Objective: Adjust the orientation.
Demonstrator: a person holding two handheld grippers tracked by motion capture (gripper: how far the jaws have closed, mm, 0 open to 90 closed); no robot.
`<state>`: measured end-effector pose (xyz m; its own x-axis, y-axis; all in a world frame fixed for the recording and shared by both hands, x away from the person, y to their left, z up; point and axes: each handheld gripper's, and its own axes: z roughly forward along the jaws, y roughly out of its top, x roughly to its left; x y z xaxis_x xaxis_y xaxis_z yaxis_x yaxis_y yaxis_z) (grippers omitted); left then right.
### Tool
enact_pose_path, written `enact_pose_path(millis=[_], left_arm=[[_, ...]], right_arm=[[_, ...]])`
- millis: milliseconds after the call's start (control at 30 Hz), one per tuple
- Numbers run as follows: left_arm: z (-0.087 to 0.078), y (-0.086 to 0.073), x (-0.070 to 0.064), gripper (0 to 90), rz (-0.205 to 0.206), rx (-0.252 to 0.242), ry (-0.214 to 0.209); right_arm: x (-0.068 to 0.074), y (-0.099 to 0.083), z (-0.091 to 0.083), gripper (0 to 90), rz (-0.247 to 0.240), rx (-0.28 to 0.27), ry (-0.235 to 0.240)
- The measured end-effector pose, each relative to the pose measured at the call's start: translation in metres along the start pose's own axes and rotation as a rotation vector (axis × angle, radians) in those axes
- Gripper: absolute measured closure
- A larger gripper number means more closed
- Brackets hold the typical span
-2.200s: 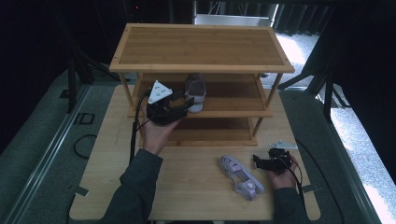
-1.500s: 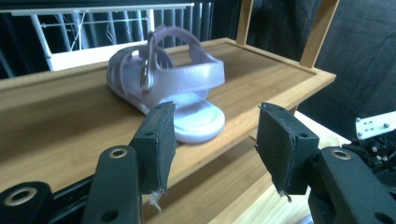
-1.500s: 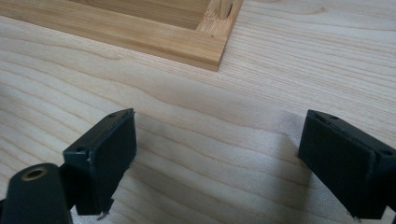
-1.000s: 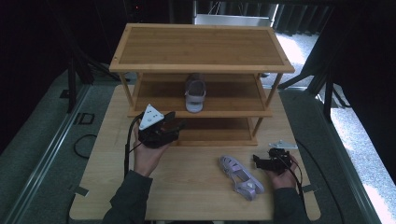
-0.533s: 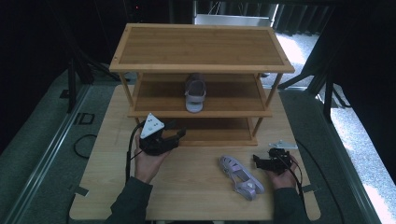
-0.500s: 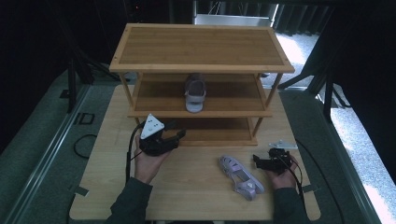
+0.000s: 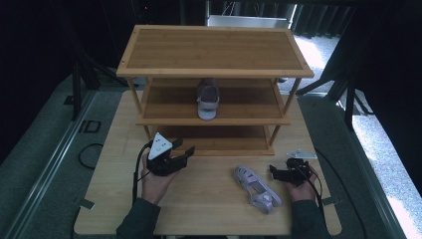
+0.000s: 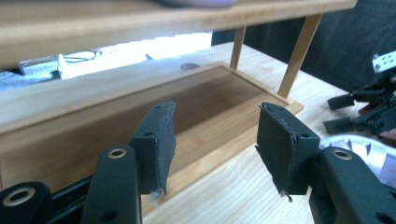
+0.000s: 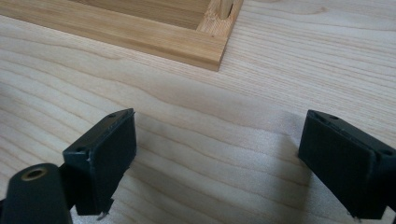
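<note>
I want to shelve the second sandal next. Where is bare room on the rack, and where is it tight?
The top shelf is bare edge to edge. The middle shelf has free board on both sides of the shelved sandal. The bottom shelf looks bare too. It is tighter on the table between the loose sandal and the right gripper.

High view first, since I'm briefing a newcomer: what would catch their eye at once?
The three-tier wooden rack at the table's far side, with one lilac sandal on its middle shelf. Its mate, the second sandal, lies on the table in front, just left of the open right gripper. The left gripper, also open and empty, is near the bottom shelf.
</note>
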<state>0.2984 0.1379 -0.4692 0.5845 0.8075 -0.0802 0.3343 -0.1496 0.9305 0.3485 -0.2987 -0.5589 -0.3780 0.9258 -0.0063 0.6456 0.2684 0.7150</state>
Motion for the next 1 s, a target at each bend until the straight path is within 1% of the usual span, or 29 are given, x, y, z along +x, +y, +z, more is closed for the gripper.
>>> enact_pose_path(millis=[367, 667, 867, 967, 1000], left_arm=[[0.012, -0.033, 0.004, 47.3, -0.015, 0.066, 0.015], [0.016, -0.057, 0.011, 47.3, -0.038, 0.091, 0.043], [0.019, -0.071, 0.014, 47.4, -0.044, 0.105, 0.054], [0.022, -0.076, 0.014, 47.3, -0.027, 0.121, 0.065], [0.023, -0.077, 0.015, 47.3, -0.034, 0.127, 0.065]], right_arm=[[0.000, 0.000, 0.000, 10.9, 0.000, -0.001, -0.001], [0.001, 0.000, 0.000, 11.3, 0.003, -0.001, -0.004], [0.001, 0.000, -0.003, 19.0, 0.005, -0.001, -0.007], [0.001, 0.000, -0.005, 24.3, -0.003, -0.002, -0.002], [0.002, -0.001, -0.005, 25.3, -0.005, -0.002, 0.000]])
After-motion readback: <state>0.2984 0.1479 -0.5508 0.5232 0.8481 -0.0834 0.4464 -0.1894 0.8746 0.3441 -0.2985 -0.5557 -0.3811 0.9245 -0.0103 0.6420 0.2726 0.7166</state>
